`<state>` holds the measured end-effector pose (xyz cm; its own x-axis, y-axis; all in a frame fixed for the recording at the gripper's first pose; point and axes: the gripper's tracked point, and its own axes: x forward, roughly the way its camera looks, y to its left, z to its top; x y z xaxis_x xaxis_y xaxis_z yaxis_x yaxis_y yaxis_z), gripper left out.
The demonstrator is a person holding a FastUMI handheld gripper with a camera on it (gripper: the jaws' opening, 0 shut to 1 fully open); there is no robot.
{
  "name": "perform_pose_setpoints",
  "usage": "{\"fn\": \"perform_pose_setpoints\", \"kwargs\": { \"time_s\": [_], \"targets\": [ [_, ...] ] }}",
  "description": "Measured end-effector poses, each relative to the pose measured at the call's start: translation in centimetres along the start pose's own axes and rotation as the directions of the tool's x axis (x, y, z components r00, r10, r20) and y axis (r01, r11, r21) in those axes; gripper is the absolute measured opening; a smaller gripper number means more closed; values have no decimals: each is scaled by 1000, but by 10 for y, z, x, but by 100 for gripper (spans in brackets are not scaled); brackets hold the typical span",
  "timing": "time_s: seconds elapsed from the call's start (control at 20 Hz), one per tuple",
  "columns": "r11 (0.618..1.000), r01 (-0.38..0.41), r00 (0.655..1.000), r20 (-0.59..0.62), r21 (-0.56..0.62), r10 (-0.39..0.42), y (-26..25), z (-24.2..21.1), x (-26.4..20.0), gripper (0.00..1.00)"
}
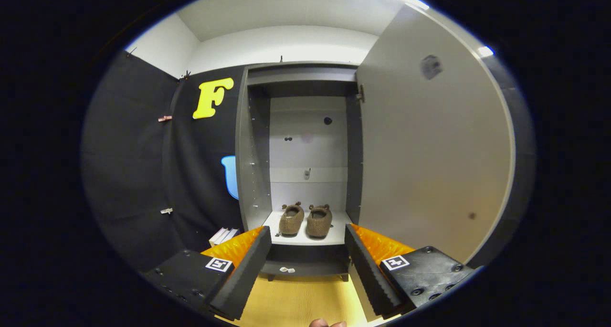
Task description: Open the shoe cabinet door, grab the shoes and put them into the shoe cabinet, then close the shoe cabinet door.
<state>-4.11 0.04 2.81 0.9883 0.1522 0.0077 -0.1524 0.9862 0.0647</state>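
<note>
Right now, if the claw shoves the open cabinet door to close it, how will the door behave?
The door is a flat, rigid-looking panel, so it probably won't flex. It hangs on a hinge, so it should swing rather than slide. Its smooth face may let the open claw slip. The slippers sit inside, likely clear.

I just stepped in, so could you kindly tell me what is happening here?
A person is holding the tongs open and empty, facing the shoe cabinet. Its door stands swung open, and the pair of brown shoes already sits side by side on the shelf inside, beyond the fingers. The door is not yet closed.
</note>
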Motion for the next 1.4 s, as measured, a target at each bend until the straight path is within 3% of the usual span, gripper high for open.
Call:
{"fn": "perform_pose_setpoints", "kwargs": {
  "time_s": [0.3, 0.55, 0.7, 0.95, 1.2, 1.4],
  "targets": [
    [999, 39, 999, -22, 12, -39, -59, -1, -109, 98],
    [975, 220, 974, -64, 7, -219, -161, -4, -153, 98],
    [948, 314, 946, -70, -45, -317, -227, -7, -144, 97],
    [941, 339, 937, -96, 23, -335, -284, -7, -90, 98],
    [955, 296, 950, -105, 13, -293, -277, -12, -40, 98],
    [958, 285, 954, -110, 35, -280, -263, -15, -40, 96]
  ]
}}
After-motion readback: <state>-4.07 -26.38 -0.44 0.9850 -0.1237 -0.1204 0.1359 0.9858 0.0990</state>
